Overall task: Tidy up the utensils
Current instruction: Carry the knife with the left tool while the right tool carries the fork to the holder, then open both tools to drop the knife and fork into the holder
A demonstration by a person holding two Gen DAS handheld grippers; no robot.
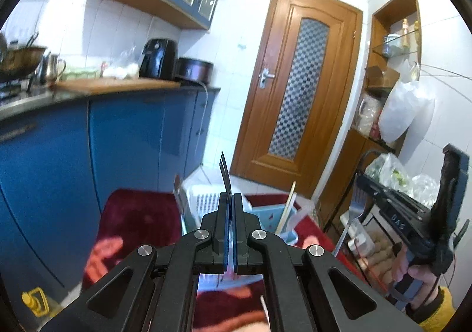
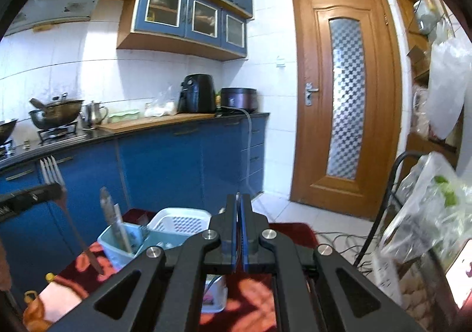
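Both grippers are up: left gripper [image 1: 230, 199] pinches a fork [image 2: 52, 172], right gripper [image 2: 239, 202] fingers pressed together above the blue cup [image 2: 118, 246].

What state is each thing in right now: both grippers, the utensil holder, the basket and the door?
Left hand-held gripper: shut on fork.
Right hand-held gripper: shut on metal utensil.
Blue holder: upright, utensils standing in it.
White basket: upright, contents unclear.
Door: shut.
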